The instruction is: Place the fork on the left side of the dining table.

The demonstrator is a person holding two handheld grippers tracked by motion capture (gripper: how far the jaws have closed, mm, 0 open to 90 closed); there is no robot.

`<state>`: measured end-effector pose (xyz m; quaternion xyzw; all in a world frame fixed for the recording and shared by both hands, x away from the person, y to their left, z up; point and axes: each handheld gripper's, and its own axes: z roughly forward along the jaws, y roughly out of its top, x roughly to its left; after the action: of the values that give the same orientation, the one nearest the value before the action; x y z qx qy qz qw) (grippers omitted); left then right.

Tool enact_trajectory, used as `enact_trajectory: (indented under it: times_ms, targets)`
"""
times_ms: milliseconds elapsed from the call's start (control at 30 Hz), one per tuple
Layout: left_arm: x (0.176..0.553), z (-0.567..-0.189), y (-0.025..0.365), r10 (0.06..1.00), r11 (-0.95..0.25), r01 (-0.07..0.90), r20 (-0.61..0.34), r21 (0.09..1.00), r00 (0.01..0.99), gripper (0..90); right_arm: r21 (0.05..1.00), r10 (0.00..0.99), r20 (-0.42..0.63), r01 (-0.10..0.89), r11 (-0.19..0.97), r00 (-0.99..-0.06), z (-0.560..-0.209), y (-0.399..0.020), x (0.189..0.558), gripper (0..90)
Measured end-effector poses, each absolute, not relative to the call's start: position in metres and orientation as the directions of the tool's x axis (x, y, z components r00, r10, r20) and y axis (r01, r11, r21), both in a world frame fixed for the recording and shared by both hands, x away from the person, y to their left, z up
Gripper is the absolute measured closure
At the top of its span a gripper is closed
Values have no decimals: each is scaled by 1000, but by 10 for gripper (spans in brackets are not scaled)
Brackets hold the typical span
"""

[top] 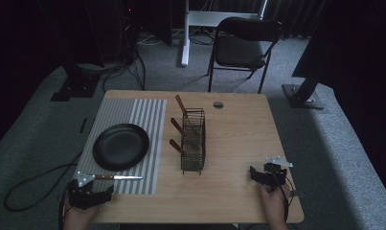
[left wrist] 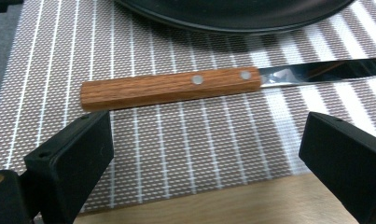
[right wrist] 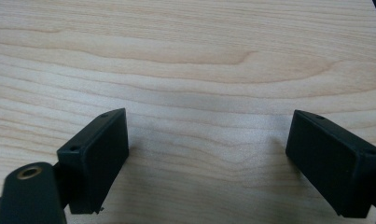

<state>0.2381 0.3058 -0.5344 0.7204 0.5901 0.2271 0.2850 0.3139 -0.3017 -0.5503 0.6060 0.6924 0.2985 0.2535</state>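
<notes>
knife (left wrist: 171, 87) lies flat on the striped placemat (left wrist: 176, 140), just in front of the black plate (left wrist: 232, 14), wooden handle toward the left gripper (left wrist: 206, 154) and blade running off to the side. that looks like a place setting being laid, so the knife sits parallel to the mat's near edge, close beside the plate but not touching it as far as i can see.

left gripper's jaws stand wide apart, empty, straddling the handle's line from just short of it. from above, the left gripper (top: 100, 191) sits at the mat's near corner with the knife (top: 119, 177) right ahead of it. i'd judge it is lined up either to take the handle or to leave it there; can't say which.

over on the other side, the right gripper (right wrist: 209, 158) hovers over bare wooden table (right wrist: 185, 56), jaws spread, holding nothing. it sits well apart from everything, near the table's front right, probably parked out of the way.

between the two stands a wire caddy (top: 193, 141) with three more wooden handles (top: 177, 125) poking out on its left, likely the cutlery supply.
</notes>
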Motion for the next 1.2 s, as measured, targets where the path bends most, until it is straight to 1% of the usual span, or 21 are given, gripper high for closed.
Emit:
enact_trajectory:
  times_ms: [233, 300, 433, 467, 500, 633, 800, 900, 1200]
  targets:
    - [239, -529, 293, 969, -179, 714, -3, 676, 246, 32, 721, 991, 11, 688, 87, -137, -550, -302, 314, 127]
    - [240, -524, 287, 959, -198, 698, -9, 689, 282, 32, 721, 991, 11, 688, 87, -137, -550, -302, 314, 127]
    - [240, -518, 284, 950, -193, 683, -42, 704, 311, 32, 721, 991, 10, 688, 88, -137, -550, -302, 314, 128]
    - [241, -515, 283, 944, -173, 680, -77, 712, 320, 32, 721, 991, 11, 688, 86, -136, -550, -302, 314, 128]
    - [242, -513, 282, 942, -171, 679, -83, 714, 325, 32, 721, 991, 11, 688, 85, -135, -550, -301, 314, 128]
    - [245, -509, 278, 939, -179, 675, -82, 715, 335, 32, 721, 991, 11, 688, 84, -133, -550, -301, 314, 128]
    - [253, -505, 267, 930, -222, 667, -52, 711, 365, 32, 721, 991, 12, 688, 83, -131, -550, -301, 314, 128]
    - [256, -503, 265, 924, -215, 665, -73, 715, 376, 33, 721, 992, 12, 688, 81, -129, -550, -301, 314, 128]
    - [267, -493, 257, 913, -244, 651, -55, 718, 403, 33, 721, 992, 12, 689, 79, -127, -550, -300, 314, 128]
